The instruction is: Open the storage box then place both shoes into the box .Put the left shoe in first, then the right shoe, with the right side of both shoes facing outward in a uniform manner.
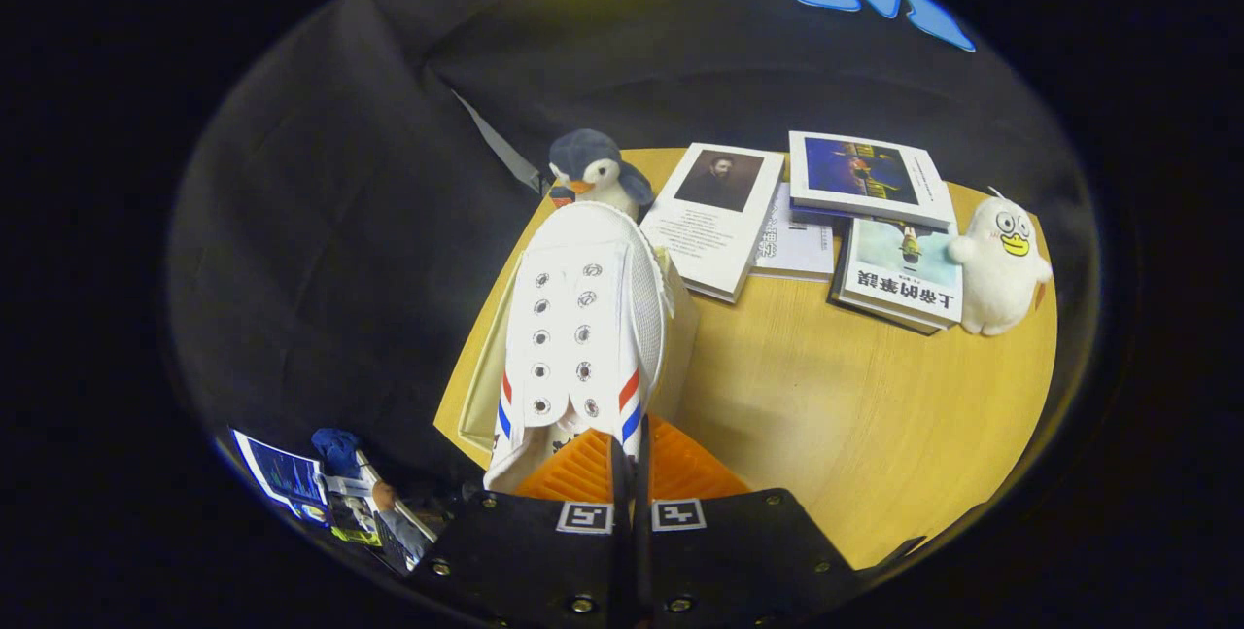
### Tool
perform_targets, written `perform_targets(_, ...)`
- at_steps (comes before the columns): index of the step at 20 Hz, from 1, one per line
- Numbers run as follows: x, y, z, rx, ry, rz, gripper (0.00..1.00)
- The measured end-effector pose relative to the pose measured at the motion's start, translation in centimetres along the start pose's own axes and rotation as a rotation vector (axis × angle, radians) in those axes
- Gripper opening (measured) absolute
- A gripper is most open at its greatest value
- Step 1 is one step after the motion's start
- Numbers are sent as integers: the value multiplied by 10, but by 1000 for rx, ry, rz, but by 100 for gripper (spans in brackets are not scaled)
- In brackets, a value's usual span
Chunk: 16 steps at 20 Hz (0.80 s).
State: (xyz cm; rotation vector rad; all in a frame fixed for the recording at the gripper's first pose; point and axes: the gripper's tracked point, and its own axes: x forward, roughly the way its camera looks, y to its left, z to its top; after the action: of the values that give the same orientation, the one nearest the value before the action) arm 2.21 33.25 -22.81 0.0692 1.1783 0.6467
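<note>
Where the wooden table (855, 415) meets the black cloth wall, one white shoe (583, 337) with red and blue side stripes stands lifted, toe pointing away, straight ahead of the gripper (630, 473). Its fingers are pressed nearly together, pinching the shoe's heel edge between them. Beyond the shoe sits one toy penguin (593, 172). Four books (714, 221) lie to its right, and one white toy duck (1001, 264) stands past them.

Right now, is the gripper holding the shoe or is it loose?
Held: the gripper is shut on the white shoe, lifted above the table.
</note>
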Motion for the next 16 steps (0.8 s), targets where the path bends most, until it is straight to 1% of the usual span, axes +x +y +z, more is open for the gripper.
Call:
perform_targets(3,24,19,1,-23,39,-6,0)
perform_targets(7,49,44,0,-61,79,8,1)
perform_targets(16,78,63,8,-126,84,-22,0)
